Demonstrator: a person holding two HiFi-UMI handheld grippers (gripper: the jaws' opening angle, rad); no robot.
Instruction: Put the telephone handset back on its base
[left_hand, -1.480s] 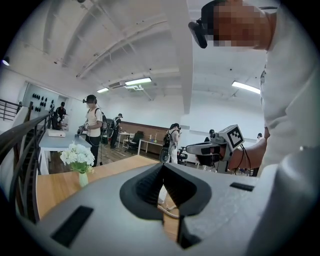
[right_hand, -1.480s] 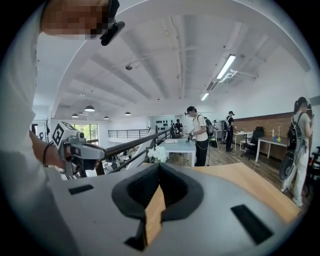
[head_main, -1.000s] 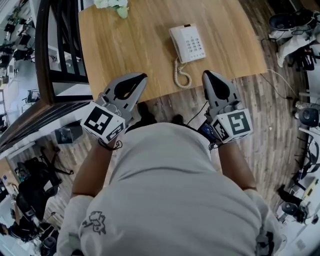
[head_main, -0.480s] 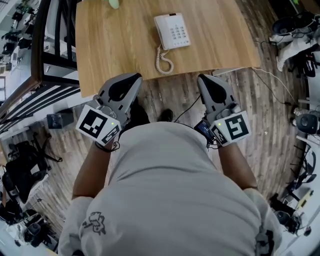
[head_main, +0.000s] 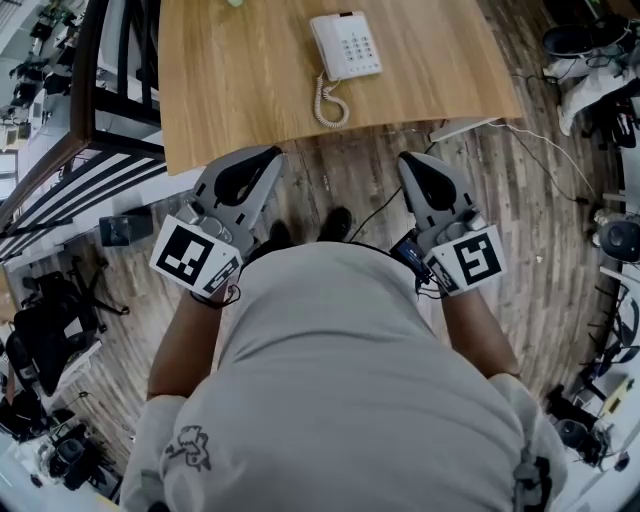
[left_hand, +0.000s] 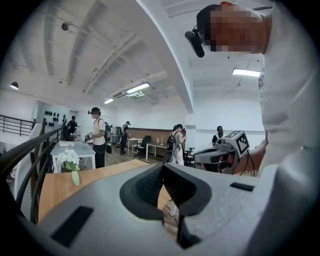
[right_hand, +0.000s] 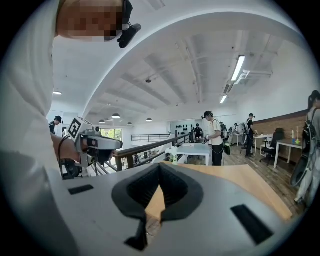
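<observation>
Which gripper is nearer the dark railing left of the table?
Left. The left gripper is just right of the railing; the right gripper lies much farther right.

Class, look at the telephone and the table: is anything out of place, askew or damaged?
Nothing stands out. The telephone sits flat on the wooden table, its handset seemingly in place, and the coiled cord is loosely looped near the table's front edge.

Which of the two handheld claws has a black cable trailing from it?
The right gripper, at the head view's right: a thin black cable loops from beside it toward the person's body. The left gripper shows no cable.
</observation>
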